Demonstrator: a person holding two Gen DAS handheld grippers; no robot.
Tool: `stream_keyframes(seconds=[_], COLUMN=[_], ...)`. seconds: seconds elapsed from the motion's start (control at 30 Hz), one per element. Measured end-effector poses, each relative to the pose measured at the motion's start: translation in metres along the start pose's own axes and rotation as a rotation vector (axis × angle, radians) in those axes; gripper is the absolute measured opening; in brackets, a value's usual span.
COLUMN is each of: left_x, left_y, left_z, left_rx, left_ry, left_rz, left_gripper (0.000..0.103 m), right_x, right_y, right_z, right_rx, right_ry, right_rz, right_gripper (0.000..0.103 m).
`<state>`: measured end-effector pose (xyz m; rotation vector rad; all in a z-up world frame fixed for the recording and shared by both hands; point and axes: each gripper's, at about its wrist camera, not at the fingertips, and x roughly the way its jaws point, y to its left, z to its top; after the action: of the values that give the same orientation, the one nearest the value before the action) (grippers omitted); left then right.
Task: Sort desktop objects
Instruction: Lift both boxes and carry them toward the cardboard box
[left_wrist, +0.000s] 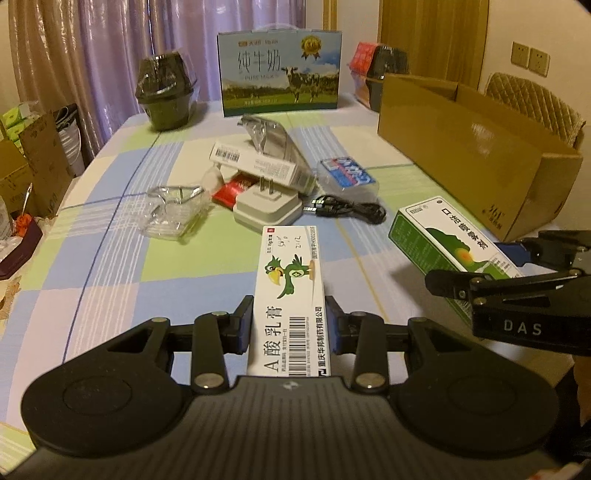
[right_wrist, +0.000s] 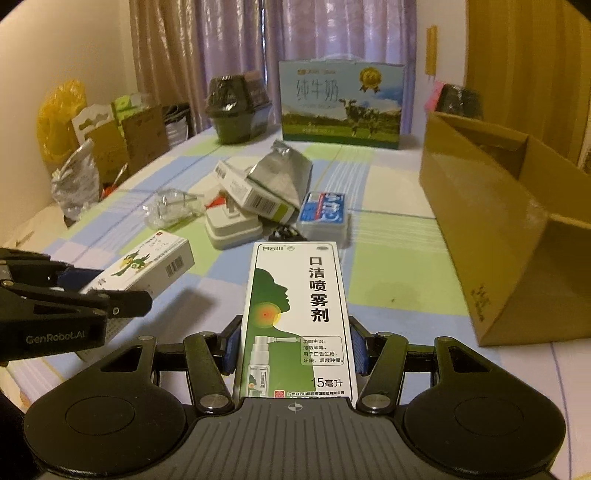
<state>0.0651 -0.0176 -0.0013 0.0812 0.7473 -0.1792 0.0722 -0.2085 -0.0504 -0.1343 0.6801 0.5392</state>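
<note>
Left wrist view | your left gripper (left_wrist: 289, 325) clamps ointment box (left_wrist: 291, 291) | your right gripper (right_wrist: 295, 345) clamps mouth spray box (right_wrist: 297, 317) | both above table (right_wrist: 399, 280)

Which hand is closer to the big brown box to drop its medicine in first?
Probably the right: its tool, shut on the green spray box, has the open cardboard box close on its right side. The left tool sits farther away.

Checked tablecloth (left_wrist: 110, 258) on table; lilac curtains (left_wrist: 110, 44) behind; quilted chair back (left_wrist: 532, 103) right; warm dim light.
</note>
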Motion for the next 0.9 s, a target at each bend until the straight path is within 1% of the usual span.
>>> stream_keyframes(seconds=[0.27, 0.53, 0.73, 0.9], left_x=[-0.025, -0.043, -0.049, -0.048], left_y=[-0.019, -0.046, -0.069, -0.084], left_z=[0.011, 0.031, 0.047, 0.059], left_rx=[0.000, 0.024, 0.051, 0.064], left_ry=[-0.035, -0.077, -0.098, -0.101], left_rz=[-0.022, -0.054, -0.075, -0.092], left_gripper=[0.033, 0.033, 0.033, 0.033], right_x=[-0.030, -0.063, -0.084, -0.095], right_y=[-0.010, -0.032, -0.053, -0.073], right_z=[0.007, 0.022, 0.036, 0.047], right_rx=[0.033, 0.072, 0.090, 0.095], right_ry=[-0.044, -0.104, -0.145, -0.167], right_rz=[-0.025, -0.069, -0.100, -0.122], right_gripper=[0.053, 0.053, 0.053, 0.053])
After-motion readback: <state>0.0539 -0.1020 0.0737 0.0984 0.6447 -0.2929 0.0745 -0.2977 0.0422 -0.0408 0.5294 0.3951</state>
